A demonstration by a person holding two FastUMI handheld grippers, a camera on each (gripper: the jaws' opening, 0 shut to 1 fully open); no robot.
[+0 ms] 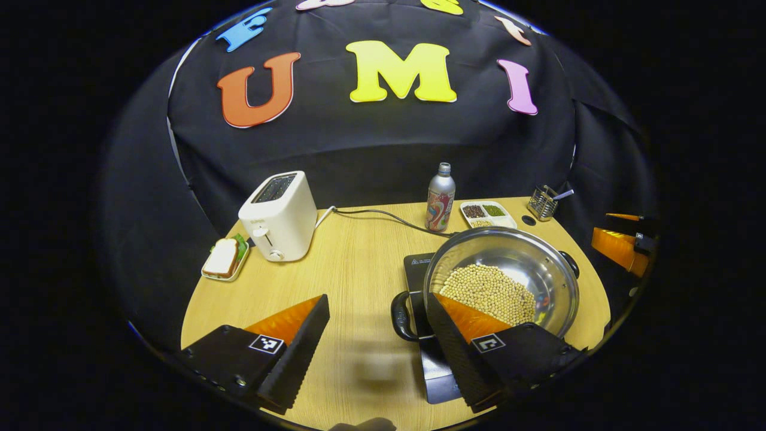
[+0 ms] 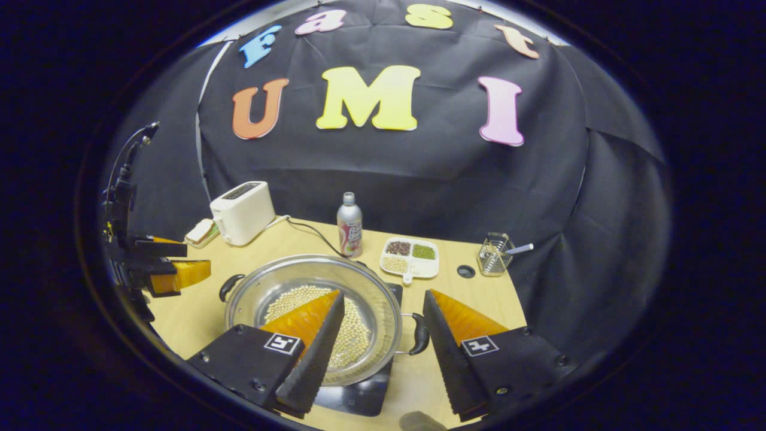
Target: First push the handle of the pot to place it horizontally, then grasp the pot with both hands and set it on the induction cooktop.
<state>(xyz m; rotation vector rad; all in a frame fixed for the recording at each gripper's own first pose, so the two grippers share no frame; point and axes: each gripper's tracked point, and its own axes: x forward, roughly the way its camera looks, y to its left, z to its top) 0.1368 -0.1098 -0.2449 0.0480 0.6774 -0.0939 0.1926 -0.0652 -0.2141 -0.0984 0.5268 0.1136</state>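
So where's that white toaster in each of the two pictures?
Left gripper view: the toaster stands left of centre, at the table's back.
Right gripper view: it sits farther off, upper left, beyond the pot.
Shared landmark: the bottle, to the toaster's right in both.

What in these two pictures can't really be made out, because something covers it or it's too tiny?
- Induction cooktop: the pot covers most of it in both views.
- Pot's near rim: left gripper view, behind the left gripper's finger; right gripper view, behind the right gripper's finger.
- Whether the pot rests on the cooktop or hangs just above it: cannot tell.
- Divided dish: its contents are too small to name.
- Wire holder: too small to identify what's inside.
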